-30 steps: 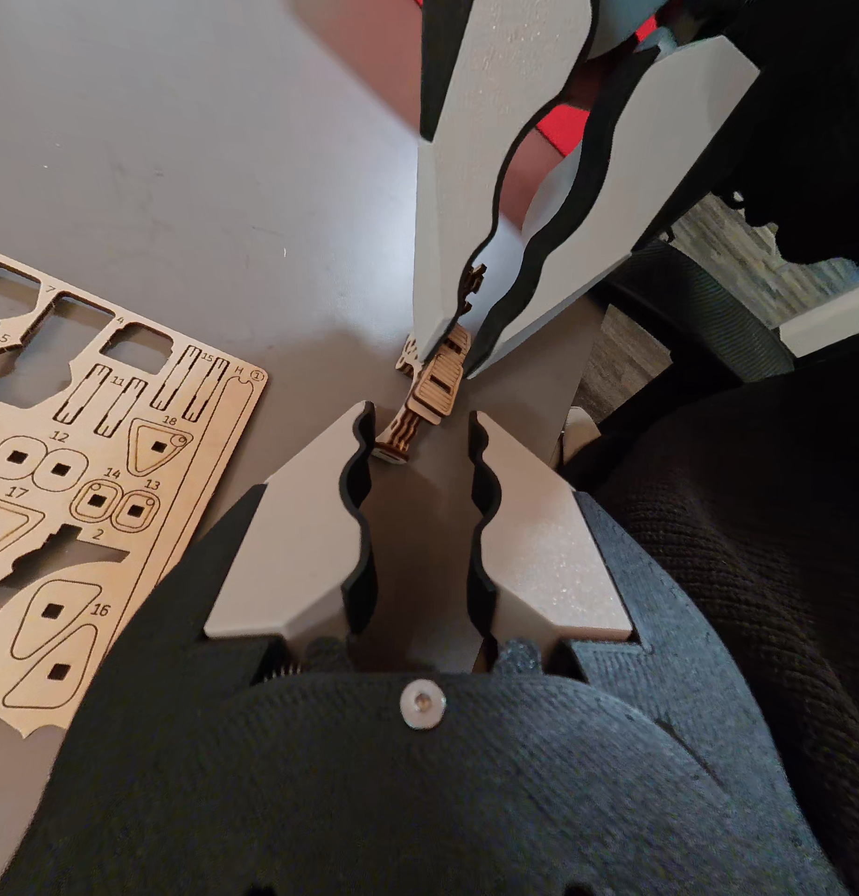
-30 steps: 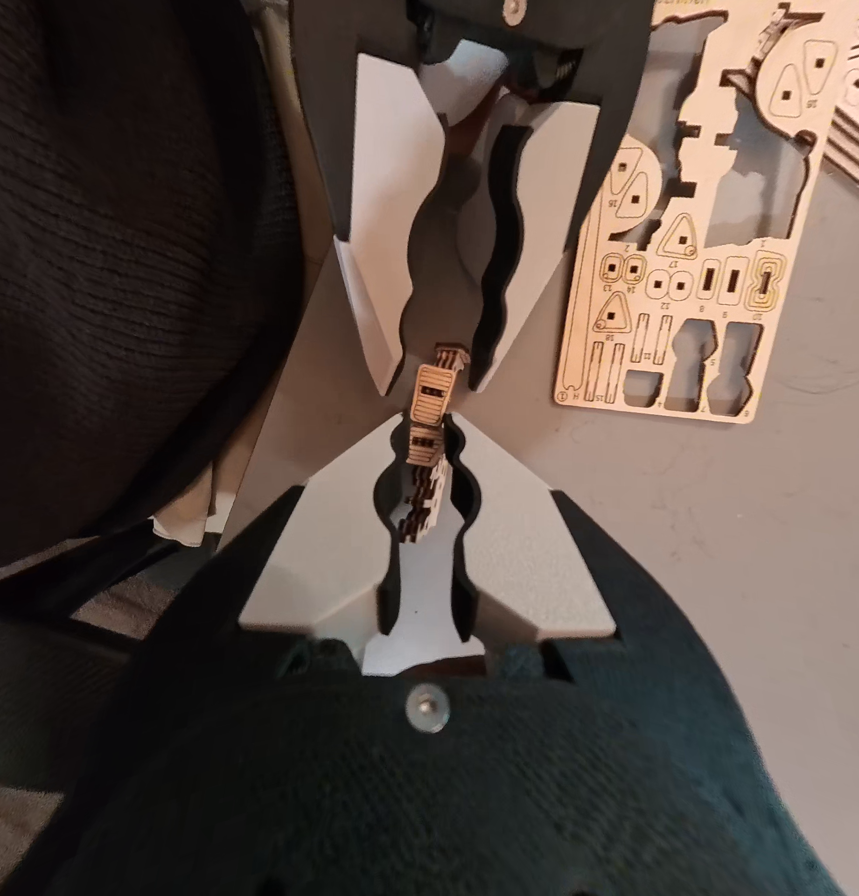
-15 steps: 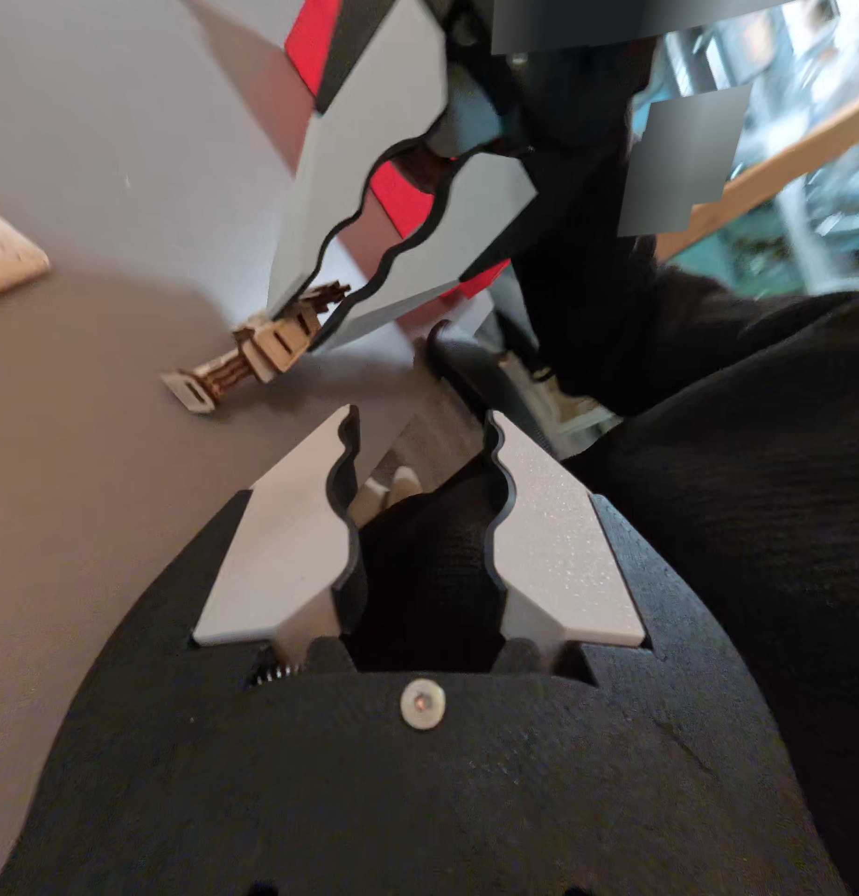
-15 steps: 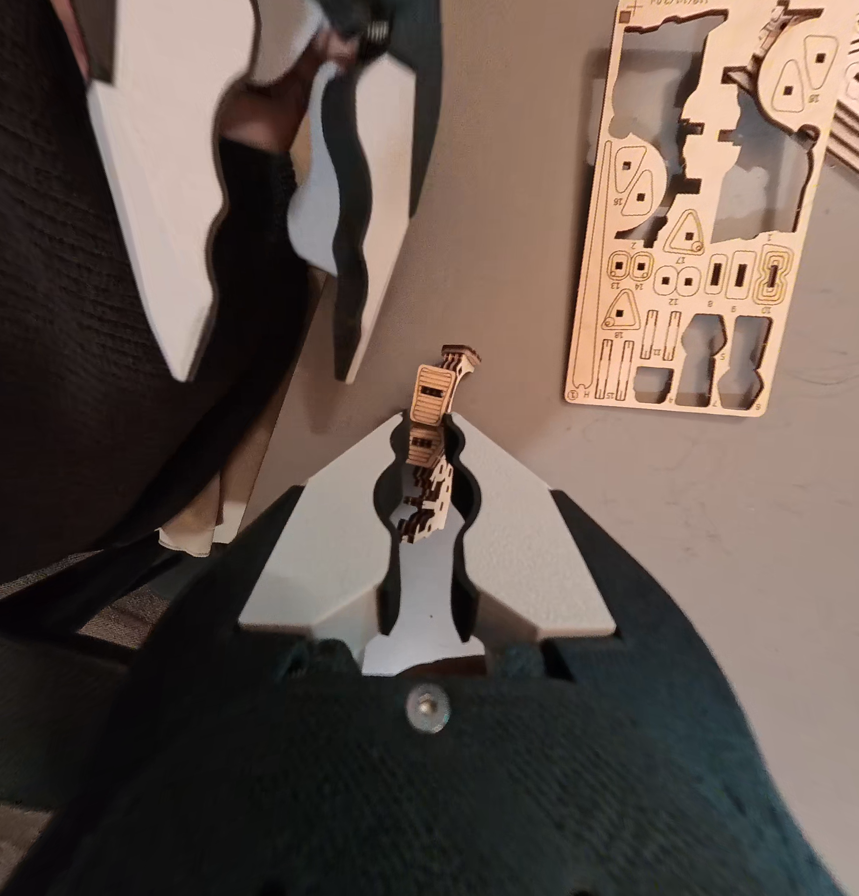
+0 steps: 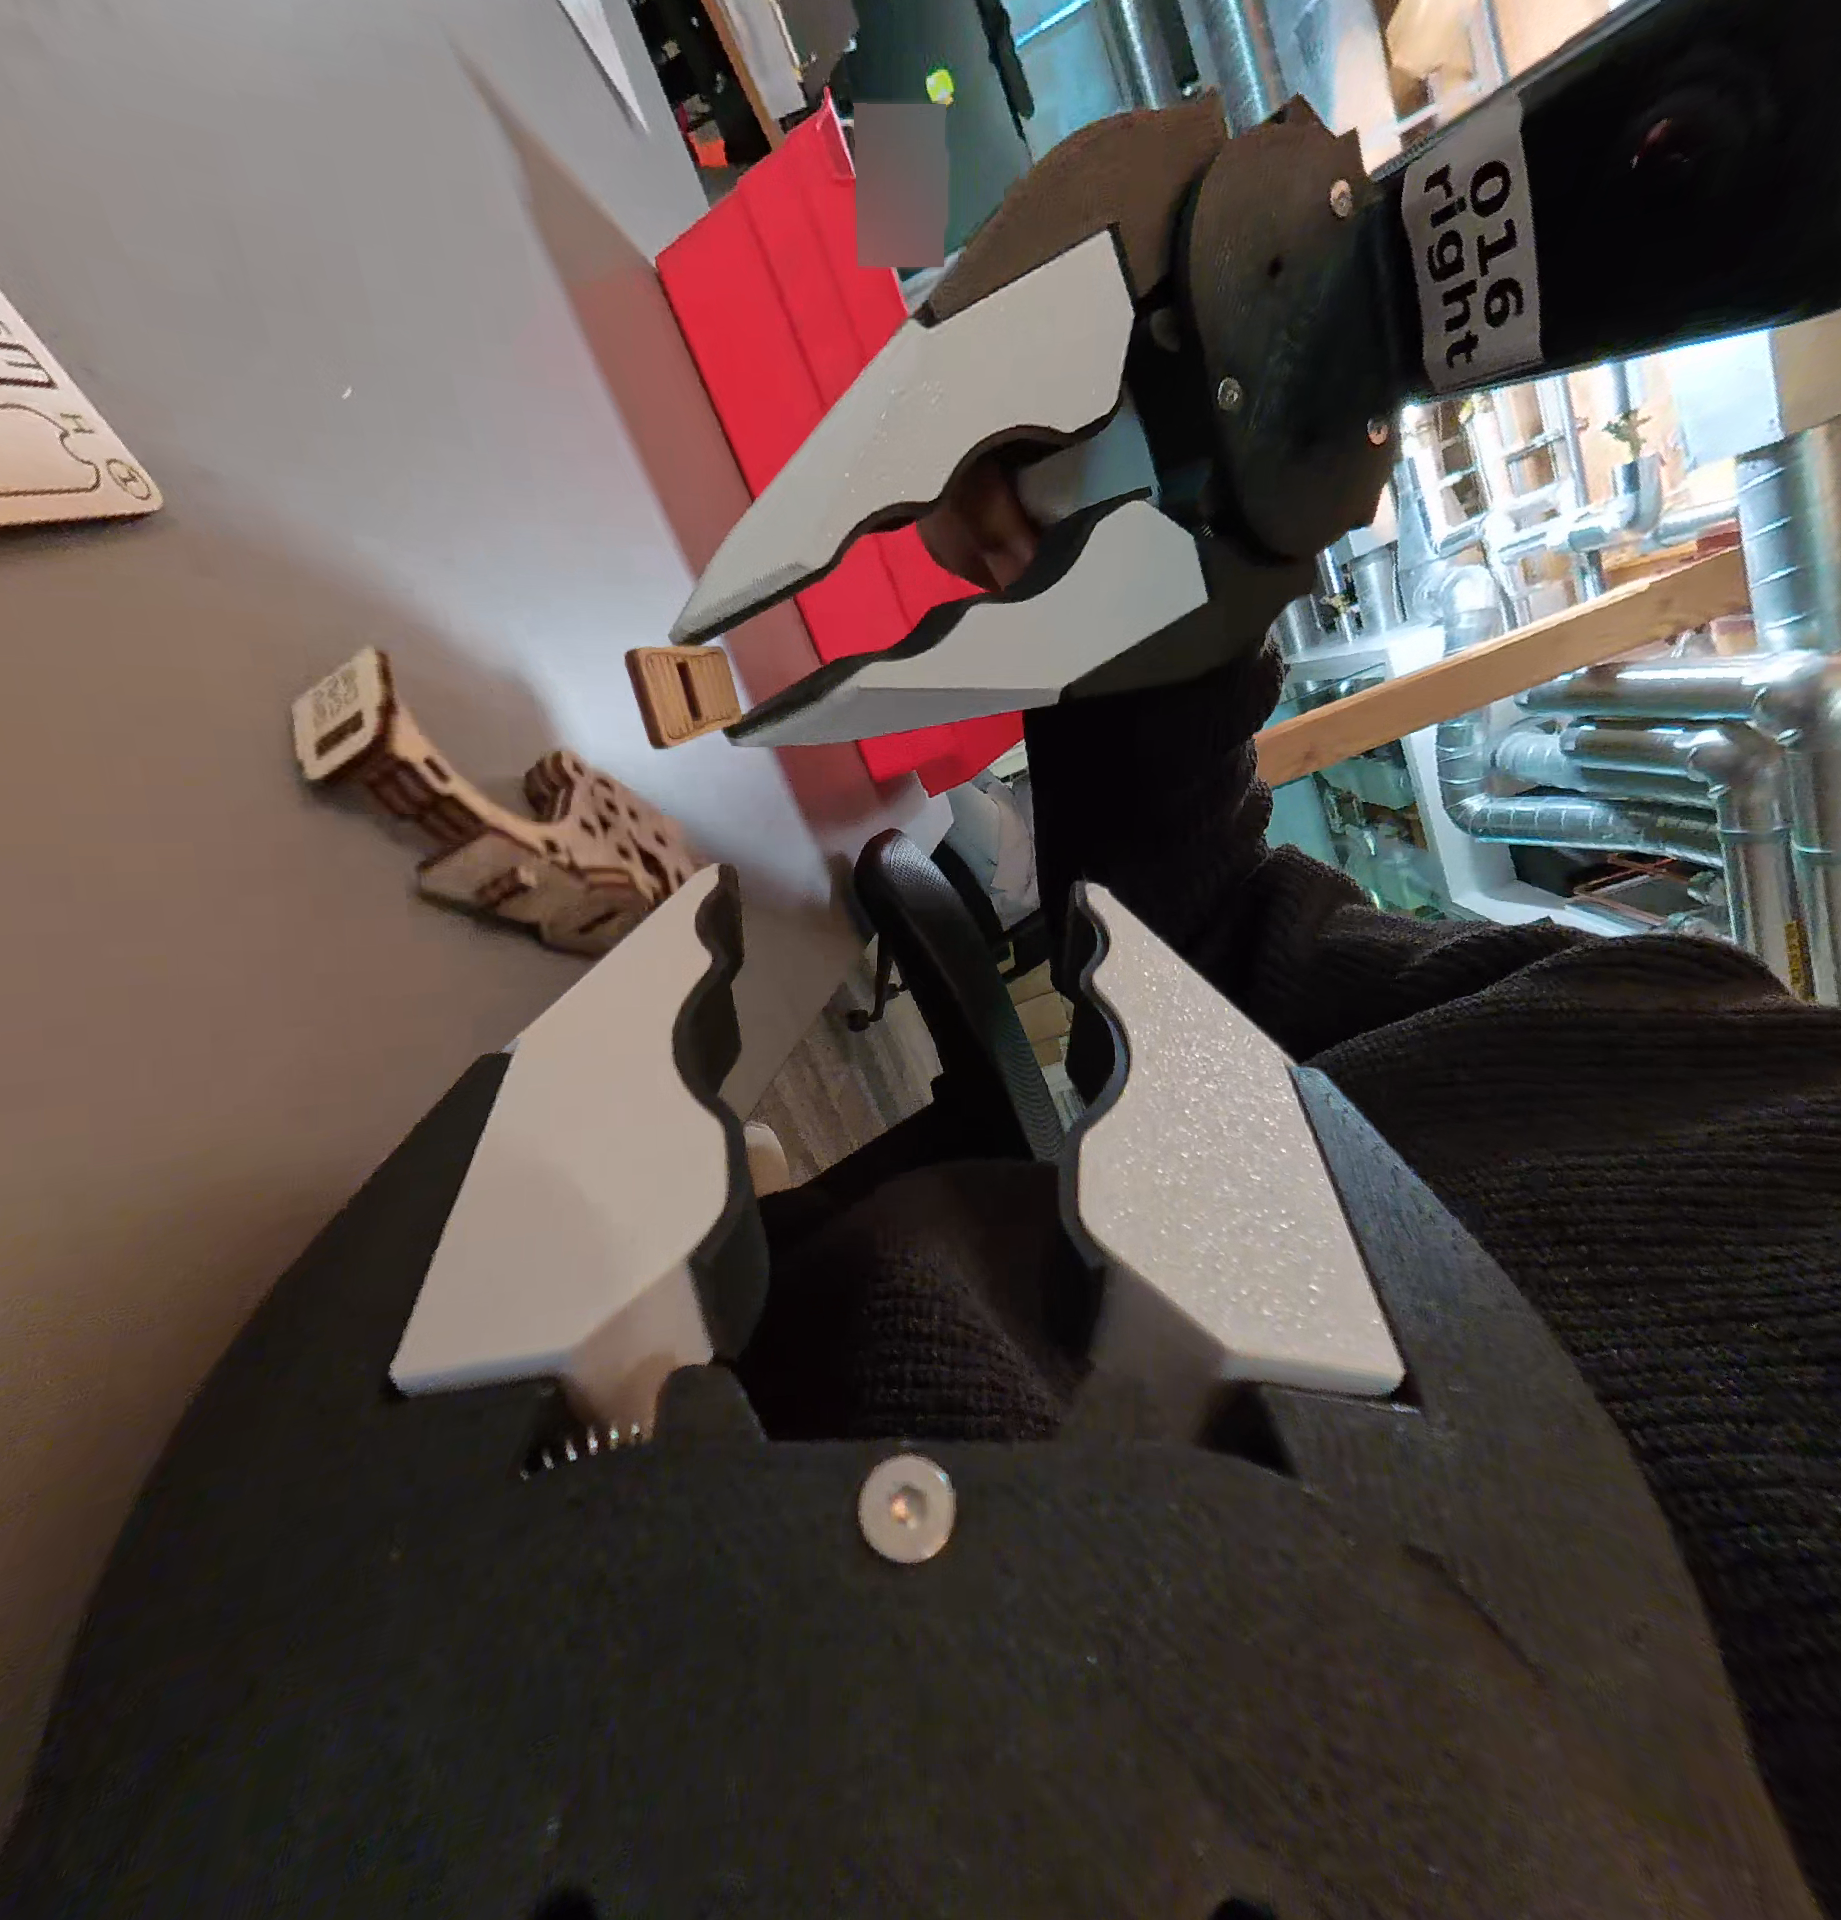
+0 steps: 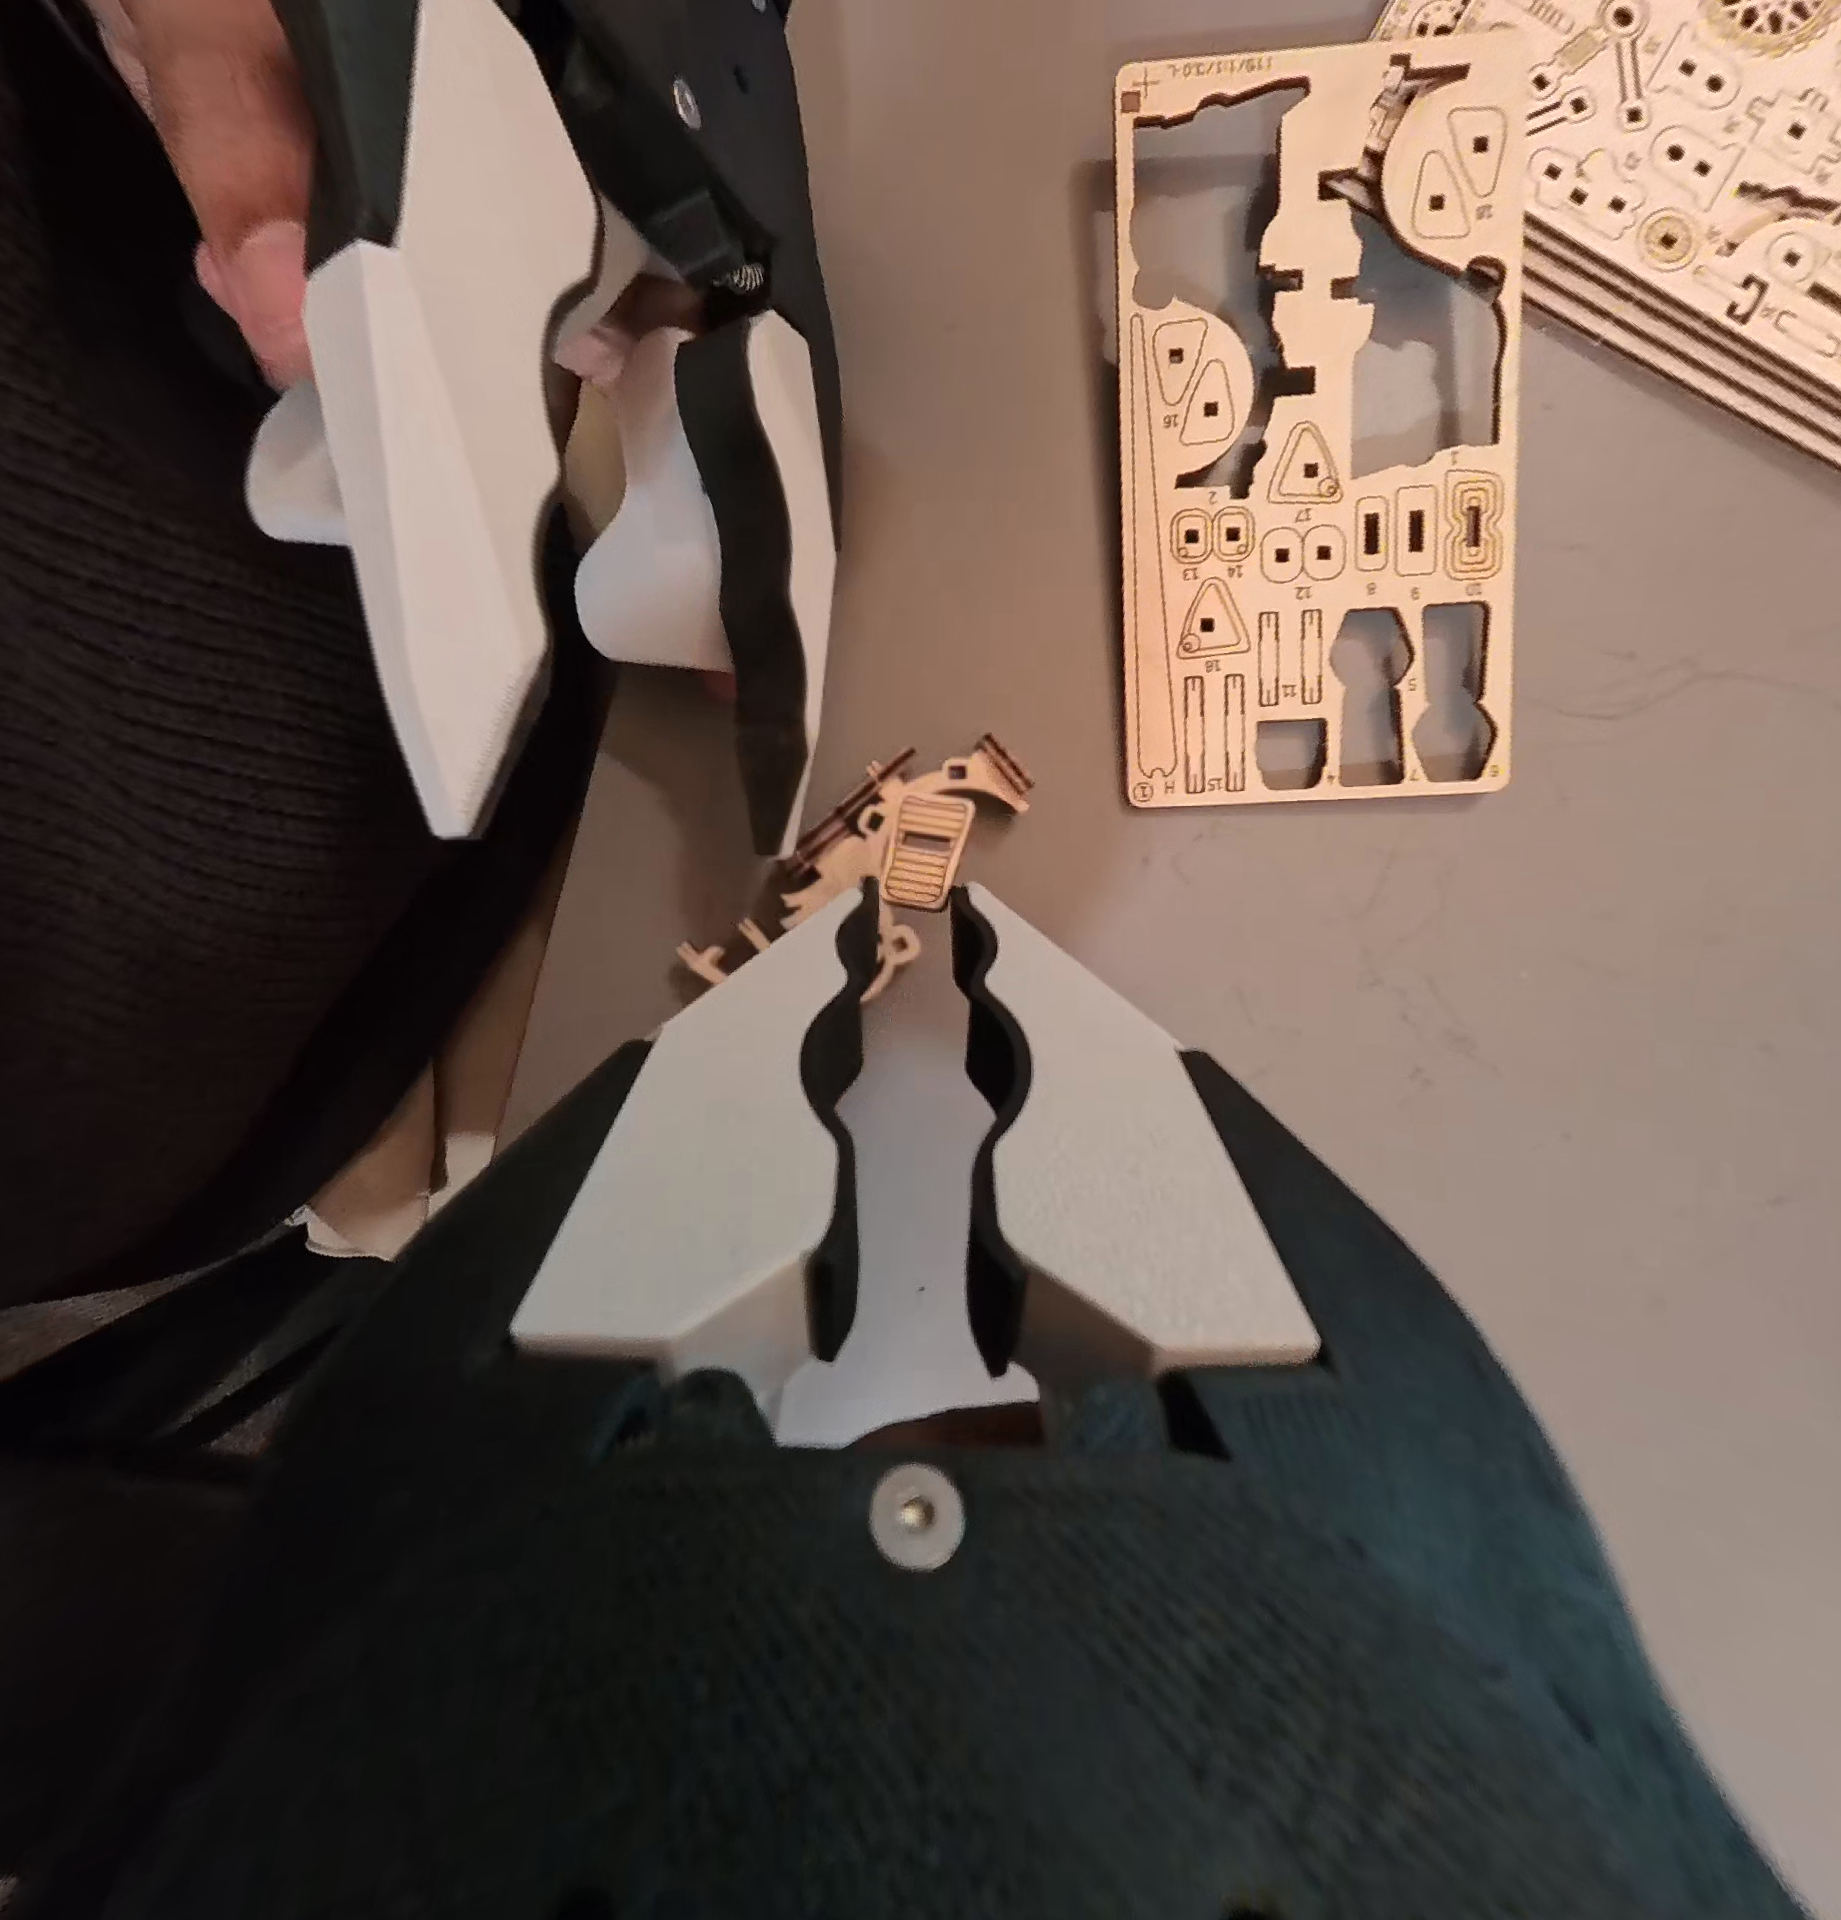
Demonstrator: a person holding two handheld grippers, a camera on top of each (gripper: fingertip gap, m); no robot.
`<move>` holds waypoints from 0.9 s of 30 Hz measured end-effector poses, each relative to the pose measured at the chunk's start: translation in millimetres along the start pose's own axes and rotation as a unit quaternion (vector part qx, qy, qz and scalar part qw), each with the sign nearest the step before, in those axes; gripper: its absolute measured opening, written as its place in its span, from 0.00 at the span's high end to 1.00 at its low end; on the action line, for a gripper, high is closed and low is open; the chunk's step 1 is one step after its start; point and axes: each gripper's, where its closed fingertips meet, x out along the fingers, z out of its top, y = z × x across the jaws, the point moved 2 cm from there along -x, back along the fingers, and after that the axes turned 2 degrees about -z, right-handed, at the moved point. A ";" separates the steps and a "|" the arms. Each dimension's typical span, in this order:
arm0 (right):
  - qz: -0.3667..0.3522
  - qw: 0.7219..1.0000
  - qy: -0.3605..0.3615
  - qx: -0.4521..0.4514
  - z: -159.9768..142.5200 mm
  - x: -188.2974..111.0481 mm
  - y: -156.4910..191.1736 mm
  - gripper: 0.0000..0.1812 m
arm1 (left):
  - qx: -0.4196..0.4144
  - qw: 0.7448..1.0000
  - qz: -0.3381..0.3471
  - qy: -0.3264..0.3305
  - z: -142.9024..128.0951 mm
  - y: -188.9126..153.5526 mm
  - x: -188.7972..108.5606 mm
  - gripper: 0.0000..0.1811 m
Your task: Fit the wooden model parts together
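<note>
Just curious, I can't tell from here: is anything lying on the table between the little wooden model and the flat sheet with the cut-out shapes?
Nothing. The right wrist view shows only bare grey table between the wooden model and the cut-out sheet.

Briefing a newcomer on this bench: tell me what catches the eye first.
The right gripper pinches a small ribbed wooden piece at its tips, above the half-built wooden assembly lying on the table. The left gripper hangs open and empty off the table's edge; a punched-out parts sheet lies nearby.
</note>
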 end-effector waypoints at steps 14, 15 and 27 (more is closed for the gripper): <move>-0.111 0.977 -0.132 0.126 21.0 -5.9 4.5 0.93 | 0.022 1.000 0.015 -0.013 11.3 1.4 -21.2 0.69; -0.126 0.969 -0.158 0.139 24.3 -7.1 4.8 0.93 | 0.028 0.999 0.020 -0.018 14.7 3.1 -24.1 0.69; -0.323 0.929 -0.163 0.073 27.4 5.3 25.4 0.93 | 0.066 0.997 0.019 -0.041 38.4 4.6 -41.7 0.87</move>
